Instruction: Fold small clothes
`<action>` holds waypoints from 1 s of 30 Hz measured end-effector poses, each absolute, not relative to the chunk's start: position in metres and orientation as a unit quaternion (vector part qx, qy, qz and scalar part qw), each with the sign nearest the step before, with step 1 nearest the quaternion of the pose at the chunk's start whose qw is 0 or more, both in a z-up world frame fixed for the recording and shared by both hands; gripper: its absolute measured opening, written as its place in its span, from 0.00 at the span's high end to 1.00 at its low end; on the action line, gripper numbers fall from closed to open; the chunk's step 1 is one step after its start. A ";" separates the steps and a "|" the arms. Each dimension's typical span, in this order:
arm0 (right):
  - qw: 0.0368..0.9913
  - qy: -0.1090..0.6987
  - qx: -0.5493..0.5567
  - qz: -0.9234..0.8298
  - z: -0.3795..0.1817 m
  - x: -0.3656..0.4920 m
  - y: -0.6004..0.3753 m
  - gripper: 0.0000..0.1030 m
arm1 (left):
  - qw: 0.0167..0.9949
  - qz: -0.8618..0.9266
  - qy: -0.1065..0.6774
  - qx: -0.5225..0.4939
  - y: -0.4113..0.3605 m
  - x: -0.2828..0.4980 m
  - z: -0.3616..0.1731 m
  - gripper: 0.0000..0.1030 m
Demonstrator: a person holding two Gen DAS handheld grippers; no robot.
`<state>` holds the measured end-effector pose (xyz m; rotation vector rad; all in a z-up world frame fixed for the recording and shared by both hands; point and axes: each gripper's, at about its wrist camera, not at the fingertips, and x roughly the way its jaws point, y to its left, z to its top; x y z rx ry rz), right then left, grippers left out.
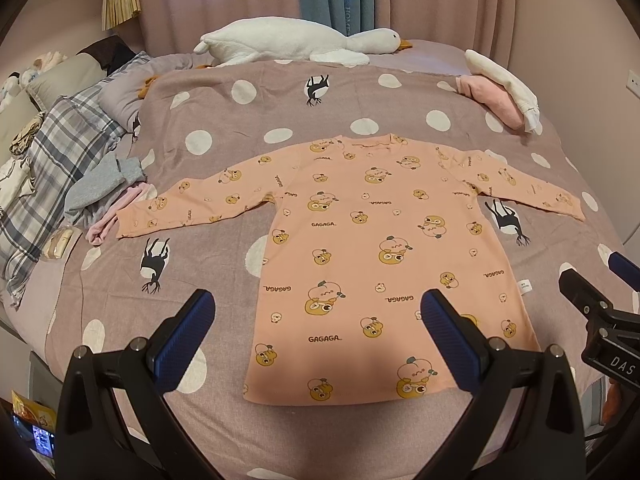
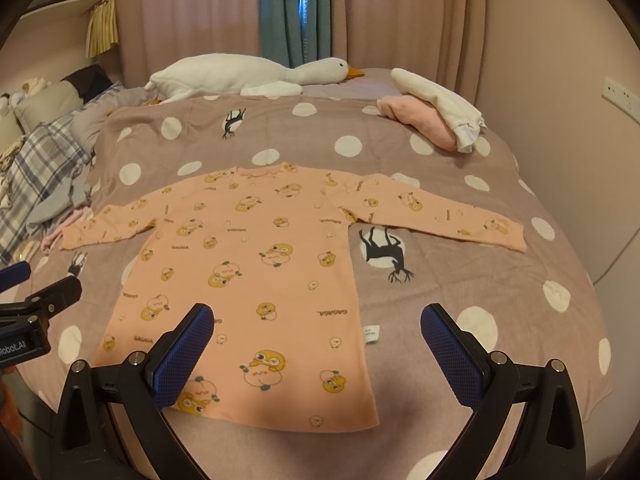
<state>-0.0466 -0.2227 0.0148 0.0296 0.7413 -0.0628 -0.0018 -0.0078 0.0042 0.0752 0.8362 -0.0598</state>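
Note:
A small peach long-sleeved shirt [image 1: 372,248] with cartoon prints lies flat on the bed, sleeves spread out to both sides, hem toward me. It also shows in the right wrist view [image 2: 248,280]. My left gripper [image 1: 318,312] is open and empty, hovering above the shirt's lower left hem. My right gripper [image 2: 316,326] is open and empty above the shirt's lower right hem. The right gripper's body shows at the right edge of the left wrist view [image 1: 600,312].
The bed has a mauve polka-dot cover [image 1: 224,216]. A white plush goose [image 1: 296,42] lies at the far side. Folded pink and white clothes [image 1: 500,92] sit at the far right. A pile of grey and pink clothes [image 1: 104,196] and a plaid blanket [image 1: 52,160] lie left.

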 end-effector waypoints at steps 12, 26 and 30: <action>0.931 0.362 0.016 -0.030 0.014 -0.047 -0.223 0.01 | 0.912 -0.031 0.407 0.039 -0.012 -0.002 0.002 0.00; 0.932 0.362 0.018 -0.030 0.014 -0.047 -0.224 0.01 | 0.912 -0.031 0.407 0.039 -0.013 -0.002 0.002 0.00; 0.931 0.362 0.018 -0.030 0.015 -0.047 -0.224 0.01 | 0.912 -0.031 0.407 0.040 -0.013 -0.002 0.002 0.00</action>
